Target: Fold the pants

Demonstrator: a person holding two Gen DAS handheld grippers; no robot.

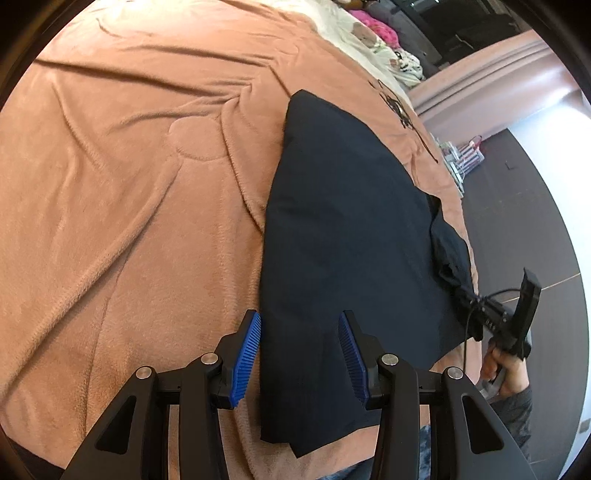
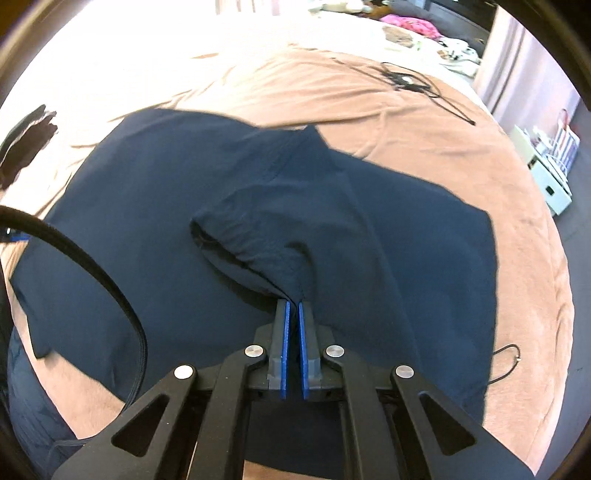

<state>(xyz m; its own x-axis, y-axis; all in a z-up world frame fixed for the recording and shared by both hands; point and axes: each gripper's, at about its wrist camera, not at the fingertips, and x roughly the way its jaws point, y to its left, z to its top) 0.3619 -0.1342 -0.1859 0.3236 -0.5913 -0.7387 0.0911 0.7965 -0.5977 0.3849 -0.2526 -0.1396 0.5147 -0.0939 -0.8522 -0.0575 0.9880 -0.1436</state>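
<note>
Dark navy pants (image 1: 343, 229) lie spread on a salmon blanket (image 1: 129, 184) on the bed. My left gripper (image 1: 300, 317) is open above the near edge of the pants, its blue pads on either side of the cloth edge, holding nothing. My right gripper (image 2: 292, 306) is shut on a gathered bunch of the pants (image 2: 258, 240) at the elastic waistband, lifting it off the flat cloth below. The right gripper also shows in the left wrist view (image 1: 506, 317), at the right edge of the bed with cloth drawn to it.
A black cable (image 2: 417, 85) lies on the blanket at the far side. A cream quilt and pink cloth (image 1: 376, 27) lie at the head of the bed. A small white stand with items (image 2: 546, 162) is on the dark floor to the right.
</note>
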